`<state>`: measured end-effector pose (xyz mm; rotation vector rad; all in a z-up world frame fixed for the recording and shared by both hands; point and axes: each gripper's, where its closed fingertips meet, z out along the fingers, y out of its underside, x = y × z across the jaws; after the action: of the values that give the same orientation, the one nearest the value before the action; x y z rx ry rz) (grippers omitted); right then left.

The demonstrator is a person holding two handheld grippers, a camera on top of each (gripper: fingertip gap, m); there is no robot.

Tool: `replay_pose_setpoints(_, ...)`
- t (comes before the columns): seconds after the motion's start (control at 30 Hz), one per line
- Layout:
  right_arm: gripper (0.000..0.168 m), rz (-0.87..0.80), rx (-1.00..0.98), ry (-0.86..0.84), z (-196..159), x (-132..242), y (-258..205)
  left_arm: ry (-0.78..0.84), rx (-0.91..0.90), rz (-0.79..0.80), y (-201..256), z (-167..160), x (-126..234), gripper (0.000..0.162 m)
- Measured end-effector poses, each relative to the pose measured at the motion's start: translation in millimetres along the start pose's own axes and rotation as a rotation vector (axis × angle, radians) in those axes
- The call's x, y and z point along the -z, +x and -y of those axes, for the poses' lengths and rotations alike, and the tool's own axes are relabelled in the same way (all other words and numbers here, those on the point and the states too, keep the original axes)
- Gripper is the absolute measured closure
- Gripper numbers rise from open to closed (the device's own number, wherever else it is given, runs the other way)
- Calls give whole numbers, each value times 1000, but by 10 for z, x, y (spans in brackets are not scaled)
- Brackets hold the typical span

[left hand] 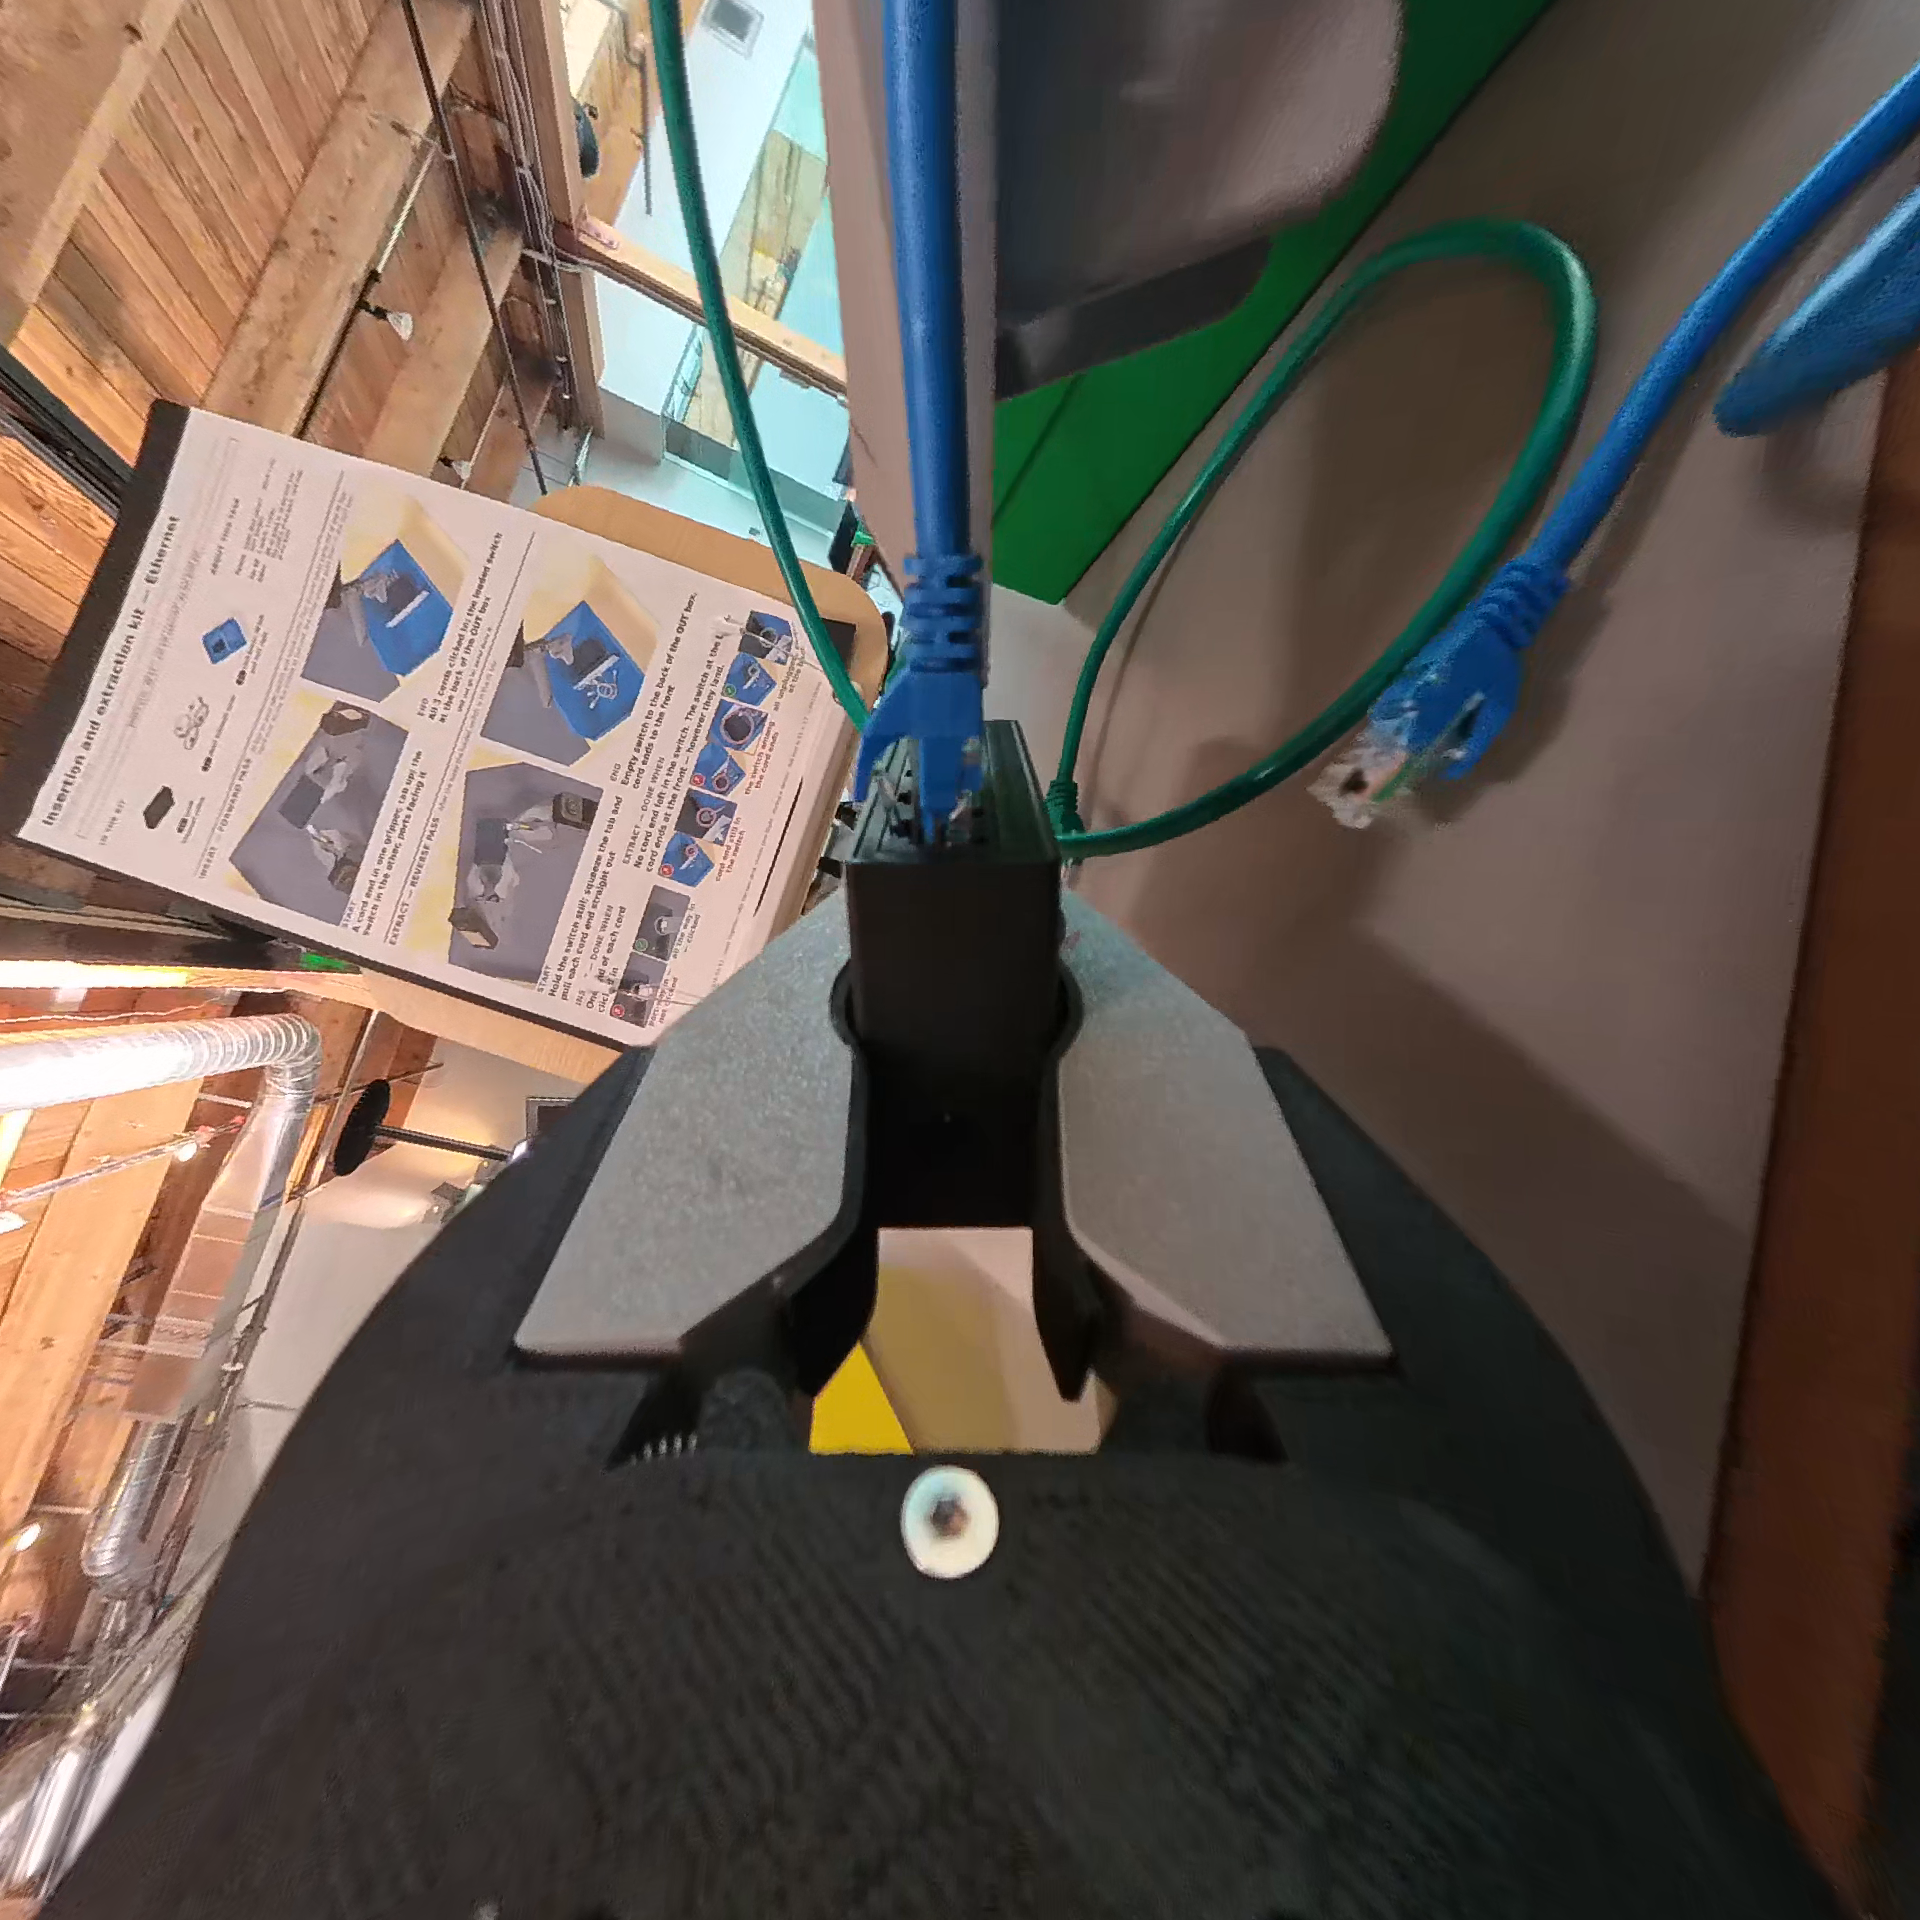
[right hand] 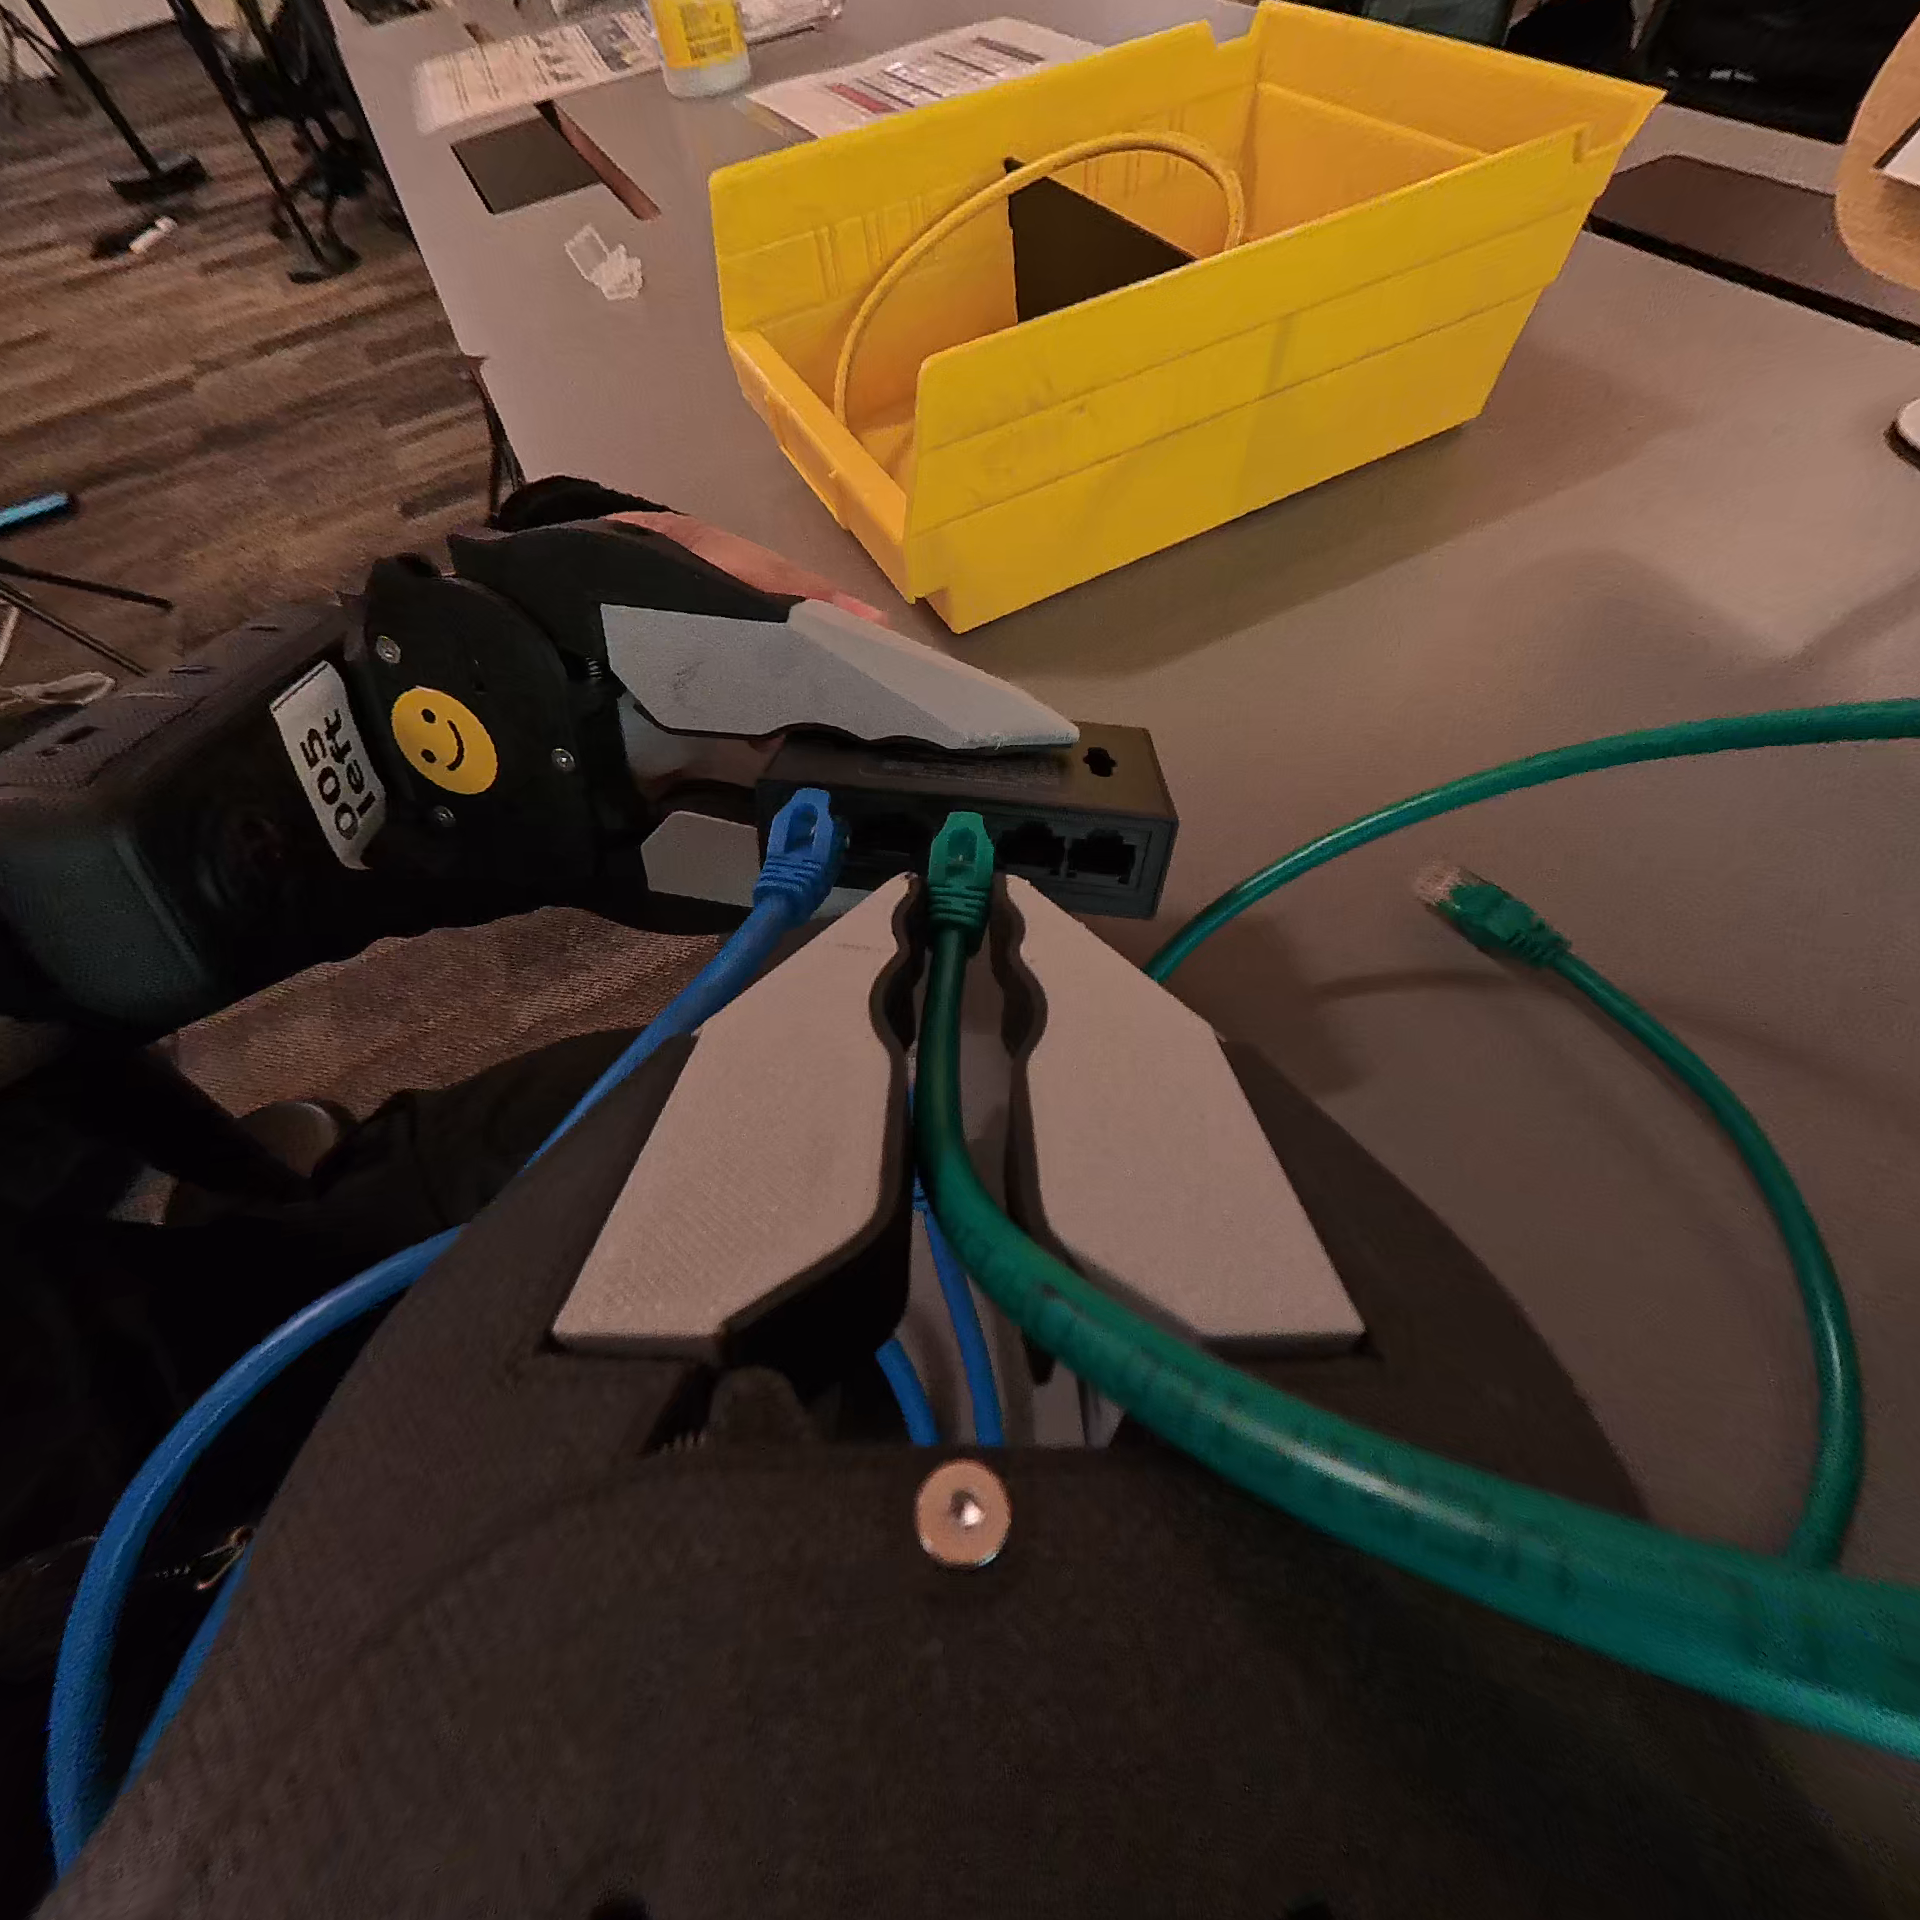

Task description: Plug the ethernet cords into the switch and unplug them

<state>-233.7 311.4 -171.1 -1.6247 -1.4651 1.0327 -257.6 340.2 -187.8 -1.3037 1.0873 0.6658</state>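
The black switch [left hand: 951, 914] is clamped between my left gripper's [left hand: 951, 997] jaws and held at the table's near edge; it also shows in the right wrist view [right hand: 1101, 790]. A blue cord's plug [right hand: 795, 842] sits in its leftmost port. A green cord's plug [right hand: 958, 862] sits in a middle port. My right gripper [right hand: 956, 883] is closed around that green plug's boot, and the cord runs back between the fingers. The green cord's other plug [right hand: 1486, 909] lies loose on the table. A loose blue plug [left hand: 1444, 707] hangs to the switch's right.
A yellow bin [right hand: 1195, 468] stands on the grey table [right hand: 1455, 675] behind the switch, holding a yellow cord [right hand: 883, 301] and a black divider. Two ports at the switch's right are empty. A printed instruction sheet [left hand: 416, 727] stands beyond the switch. Cord loops trail over the table. The left gripper's tips are roughly 4 centimeters from the right gripper's.
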Motion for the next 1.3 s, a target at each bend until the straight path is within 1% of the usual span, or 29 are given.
replay_pose_setpoints(0.2,159,67,-14,-6,-55,-15,-22,-8,-7,-19,57,21,35,136)
replay_pose_setpoints(0.37,159,141,-36,-32,-154,-42,3,-20,-54,-43,141,20,23,137)
replay_pose_setpoints(0.47,159,195,-56,-14,-164,-68,1,3,-61,-41,148,65,45,137)
replay_pose_setpoints(0.6,159,219,-50,-38,-243,-130,34,-3,-127,-40,204,56,37,137)
replay_pose_setpoints(0.7,159,256,-98,-15,-160,-91,30,32,-64,-42,147,91,27,137)
replay_pose_setpoints(0.83,158,141,-15,-62,-114,-54,101,22,-70,-7,94,61,-29,136)
replay_pose_setpoints(0.93,147,54,-11,-39,20,88,186,13,-9,44,-47,17,-18,136)
replay_pose_setpoints(0.97,145,23,-22,-7,96,167,228,10,8,52,-76,6,-13,136)
replay_pose_setpoints(1.03,145,-46,-33,85,272,370,323,3,34,61,-111,-16,-11,136)
replay_pose_setpoints(1.13,143,-88,-38,166,426,654,351,5,107,74,-202,-41,-23,136)
replay_pose_setpoints(1.23,142,-180,-24,278,606,983,420,-18,258,86,-400,-132,-62,135)
replay_pose_setpoints(1.3,139,-250,-20,376,748,1266,473,-34,286,113,-646,-117,-59,135)
